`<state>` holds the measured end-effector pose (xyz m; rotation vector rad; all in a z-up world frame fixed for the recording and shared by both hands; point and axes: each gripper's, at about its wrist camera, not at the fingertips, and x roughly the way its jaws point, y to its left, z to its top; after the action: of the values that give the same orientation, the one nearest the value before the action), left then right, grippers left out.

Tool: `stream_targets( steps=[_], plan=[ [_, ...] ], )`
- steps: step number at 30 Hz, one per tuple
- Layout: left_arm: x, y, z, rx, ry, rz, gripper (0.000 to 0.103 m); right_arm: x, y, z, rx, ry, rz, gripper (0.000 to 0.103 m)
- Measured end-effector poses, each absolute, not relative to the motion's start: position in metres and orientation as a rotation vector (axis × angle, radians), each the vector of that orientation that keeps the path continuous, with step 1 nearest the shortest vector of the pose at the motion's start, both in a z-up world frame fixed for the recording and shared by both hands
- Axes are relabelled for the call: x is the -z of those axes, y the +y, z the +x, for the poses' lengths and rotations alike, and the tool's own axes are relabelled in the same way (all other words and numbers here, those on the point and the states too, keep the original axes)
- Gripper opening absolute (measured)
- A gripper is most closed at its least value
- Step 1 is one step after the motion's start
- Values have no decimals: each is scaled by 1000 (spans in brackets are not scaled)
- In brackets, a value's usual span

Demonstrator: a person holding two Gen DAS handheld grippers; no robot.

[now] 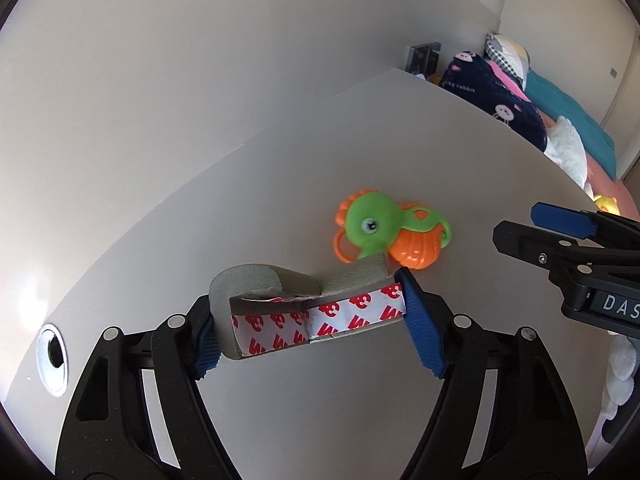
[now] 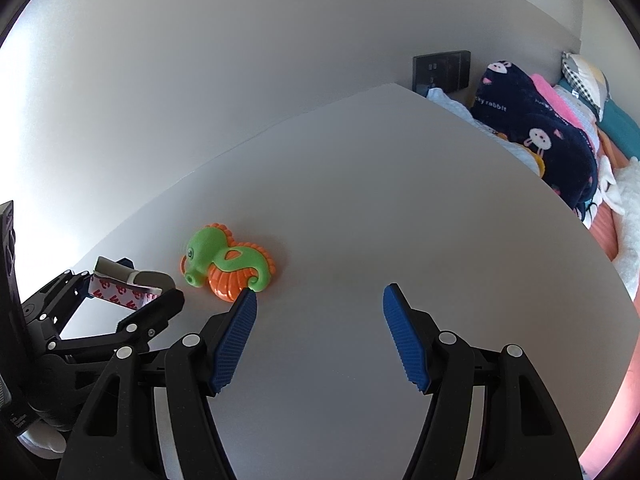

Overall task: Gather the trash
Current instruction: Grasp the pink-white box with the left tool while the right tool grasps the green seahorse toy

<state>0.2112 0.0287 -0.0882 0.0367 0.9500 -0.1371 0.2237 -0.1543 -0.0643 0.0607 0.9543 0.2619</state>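
My left gripper (image 1: 312, 320) is shut on a bent grey foam strip (image 1: 320, 304) with red-and-white adhesive backing, held just above the white table (image 1: 360, 140). The strip also shows in the right wrist view (image 2: 124, 286), between the left gripper's fingers. A green and orange toy seahorse (image 1: 384, 232) lies on the table just beyond the strip; it also shows in the right wrist view (image 2: 228, 264). My right gripper (image 2: 320, 320) is open and empty over the table, its left fingertip close to the seahorse. The right gripper shows at the right of the left wrist view (image 1: 568, 236).
A round cable hole (image 1: 52, 354) sits in the table at the left. The table meets a white wall (image 1: 160, 80) at the back. Beyond the table's right edge lies a bed with a dark blue rabbit blanket (image 2: 536, 140) and pillows. A dark wall socket (image 2: 442, 70) is on the wall.
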Motion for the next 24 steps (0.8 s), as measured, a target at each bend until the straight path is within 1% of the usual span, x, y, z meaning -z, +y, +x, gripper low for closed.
stream_targets(
  steps=[8, 16, 20, 24],
  plan=[
    [87, 68, 197, 47, 958, 16, 73, 72, -116, 237, -344, 977, 3, 67],
    [85, 88, 192, 8, 961, -28, 73, 90, -85, 256, -381, 1010, -97, 67],
    [85, 89, 192, 5, 960, -28, 73, 91, -72, 265, -390, 988, -180, 71],
    [85, 89, 193, 4, 962, -30, 74, 90, -64, 273, -393, 971, -216, 71]
  ],
)
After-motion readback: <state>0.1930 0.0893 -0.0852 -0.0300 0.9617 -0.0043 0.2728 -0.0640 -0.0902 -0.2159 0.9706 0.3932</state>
